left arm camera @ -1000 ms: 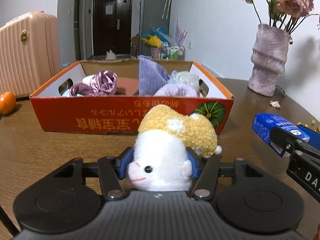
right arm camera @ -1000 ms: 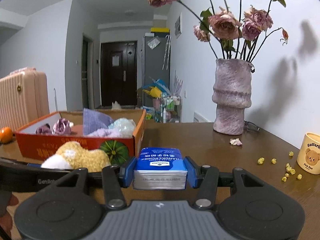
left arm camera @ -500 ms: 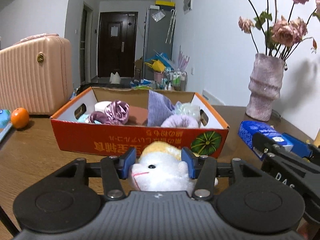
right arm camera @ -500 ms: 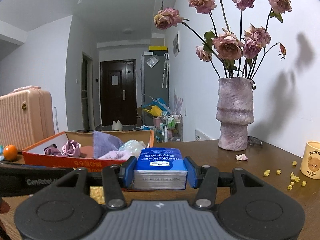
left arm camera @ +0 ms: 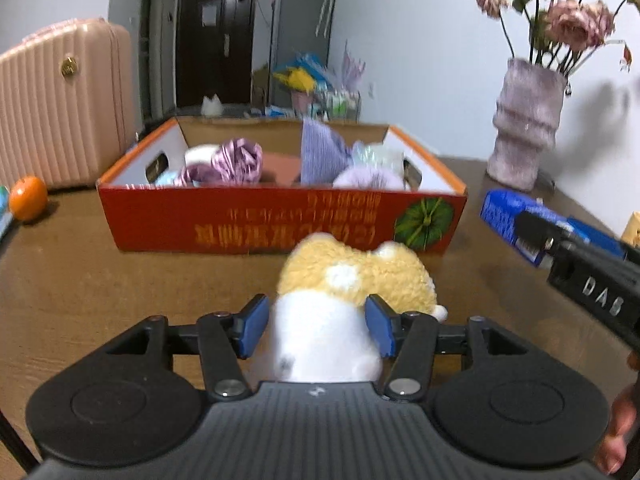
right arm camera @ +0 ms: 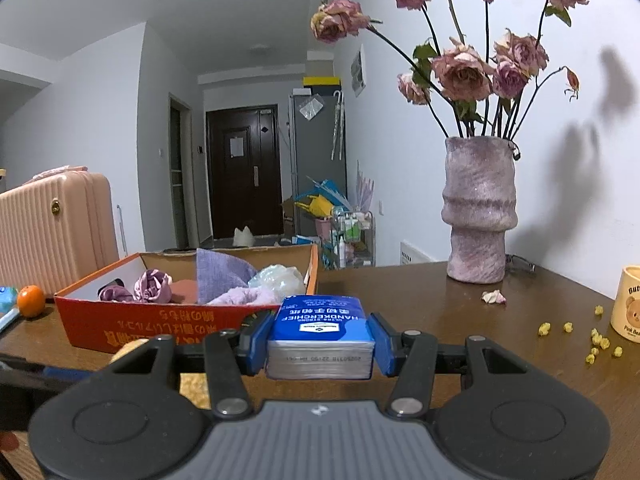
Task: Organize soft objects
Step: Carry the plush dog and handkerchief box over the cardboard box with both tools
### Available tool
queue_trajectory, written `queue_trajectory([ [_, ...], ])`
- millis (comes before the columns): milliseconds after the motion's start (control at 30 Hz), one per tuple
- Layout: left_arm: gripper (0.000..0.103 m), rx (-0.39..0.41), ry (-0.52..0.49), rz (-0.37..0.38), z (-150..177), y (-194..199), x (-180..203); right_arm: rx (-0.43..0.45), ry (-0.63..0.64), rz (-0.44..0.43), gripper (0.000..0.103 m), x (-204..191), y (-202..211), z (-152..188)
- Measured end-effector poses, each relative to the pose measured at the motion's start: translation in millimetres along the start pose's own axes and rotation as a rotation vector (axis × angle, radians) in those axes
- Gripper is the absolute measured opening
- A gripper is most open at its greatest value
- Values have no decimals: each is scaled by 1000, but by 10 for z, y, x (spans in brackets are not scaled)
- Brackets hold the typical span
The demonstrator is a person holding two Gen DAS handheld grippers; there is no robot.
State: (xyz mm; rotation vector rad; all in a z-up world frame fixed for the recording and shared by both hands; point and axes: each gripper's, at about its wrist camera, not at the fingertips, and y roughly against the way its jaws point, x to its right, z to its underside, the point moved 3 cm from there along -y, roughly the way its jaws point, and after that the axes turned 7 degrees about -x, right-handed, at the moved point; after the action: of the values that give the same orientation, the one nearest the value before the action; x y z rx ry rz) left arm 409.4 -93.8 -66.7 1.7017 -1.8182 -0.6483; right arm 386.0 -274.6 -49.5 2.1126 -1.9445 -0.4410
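A plush toy (left arm camera: 344,280) with a white body and a yellow fuzzy back sits between the blue pads of my left gripper (left arm camera: 317,326). The jaws are opening slightly, though the pads still touch its sides. It hangs just in front of the red cardboard box (left arm camera: 256,220), which holds purple cloths and other soft items. My right gripper (right arm camera: 320,344) is shut on a blue handkerchief pack (right arm camera: 320,328), held level beside the box's right end (right arm camera: 160,316). The same pack (left arm camera: 504,212) shows at the right in the left wrist view.
A pink vase (right arm camera: 478,216) of dried roses stands at the back right of the brown table. A bear cup (right arm camera: 630,304) and yellow crumbs (right arm camera: 568,326) lie at the far right. An orange (left arm camera: 28,198) and a pink suitcase (left arm camera: 60,104) are to the left.
My left gripper has shifted with the plush toy, tilting up and back down; the toy now faces away from the camera. The right gripper still grips the pack and has barely moved.
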Motion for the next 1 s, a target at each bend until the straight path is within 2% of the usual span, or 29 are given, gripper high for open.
queue_trajectory([
  [233,65,-44,-31,-10,62,-144,51,-12,2,0,51,-17,-13,16],
  [300,63,-56,-50,-32,77,-205,74,-12,6,0,51,-26,-11,20],
  [333,58,-64,-56,-40,80,-229,80,-10,7,-1,51,-26,-10,17],
  [400,54,-69,-57,-42,83,-248,70,-10,8,-3,51,-24,-9,14],
  [667,51,-16,-24,-26,37,-115,10,9,4,-8,51,-22,14,6],
  [1000,51,118,18,-29,-149,205,-109,54,24,-29,51,-96,80,-16],
])
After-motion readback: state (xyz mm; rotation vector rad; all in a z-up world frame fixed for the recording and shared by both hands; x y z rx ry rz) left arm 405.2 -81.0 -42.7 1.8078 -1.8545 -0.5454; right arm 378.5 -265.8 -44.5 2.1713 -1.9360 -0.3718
